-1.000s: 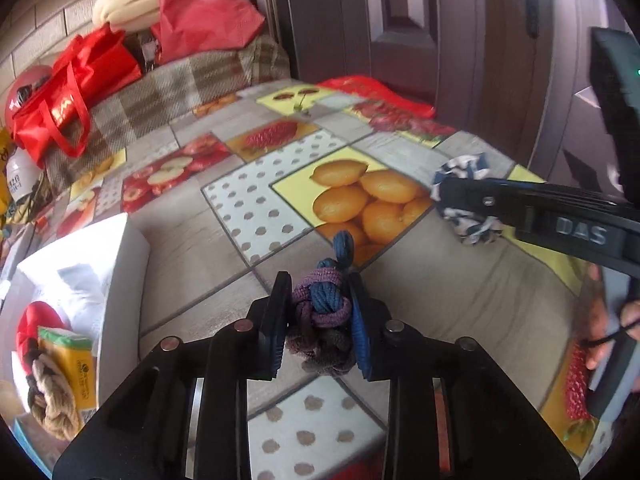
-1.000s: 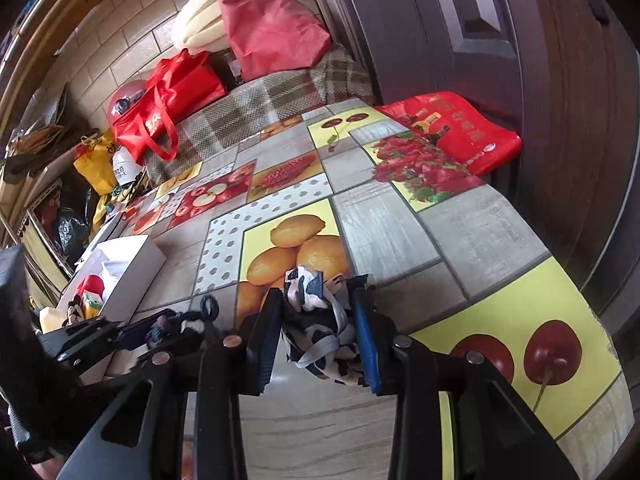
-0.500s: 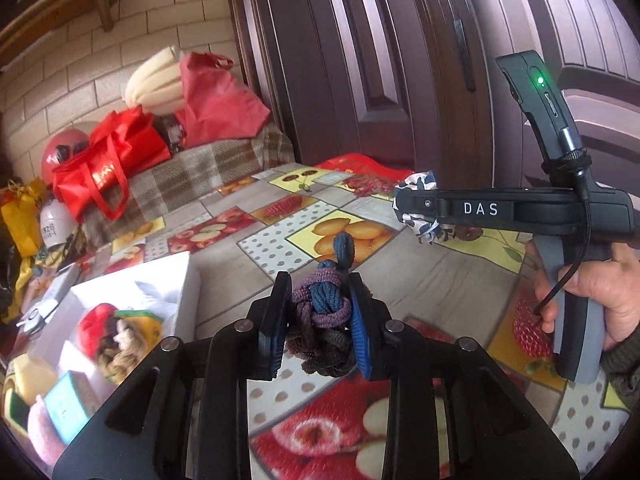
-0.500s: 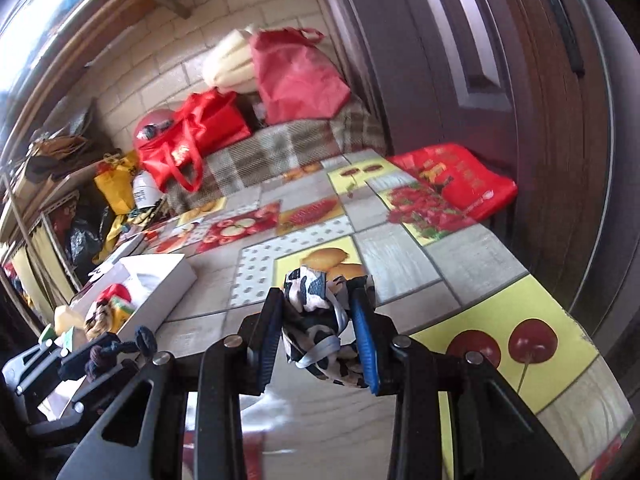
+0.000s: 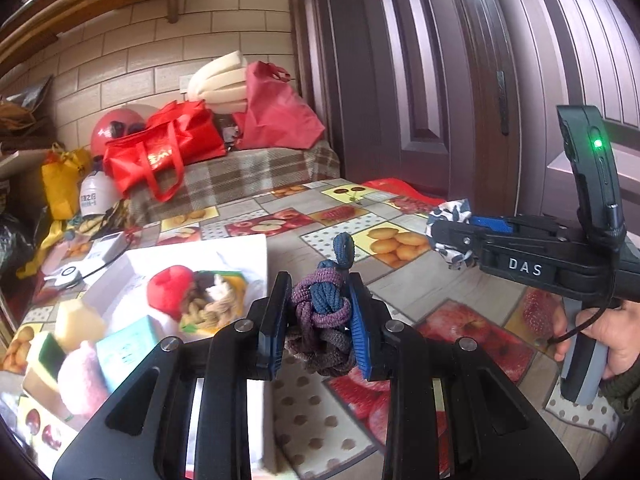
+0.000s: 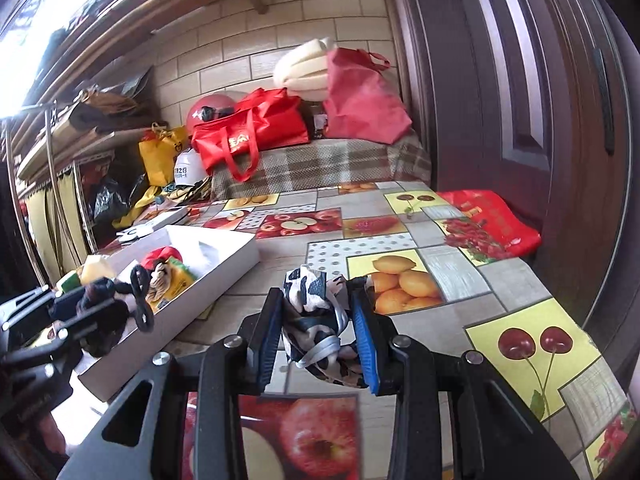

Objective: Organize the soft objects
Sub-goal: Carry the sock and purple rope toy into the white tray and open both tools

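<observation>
Knotted purple-and-blue rope ball [image 5: 325, 312] clamped in left tongs [image 5: 318, 320], black-and-white patterned cloth bundle [image 6: 316, 328] clamped in right tongs [image 6: 318, 336], both lifted off the desk [image 6: 460, 264] and swung toward the white cardboard box [image 6: 224, 256] at its left edge, drop-off likely next.

Box [image 6: 224, 276] at nine o'clock on tabletop [image 6: 452, 264]; rope toy [image 5: 208, 308] and ball [image 5: 170, 288] inside. Bags [image 6: 256, 136] at twelve o'clock, behind tabletop. Flat bag [image 6: 496, 216] at two o'clock, against door [image 6: 500, 80].

2 forward wrist views, shared white box [image 5: 256, 248]
</observation>
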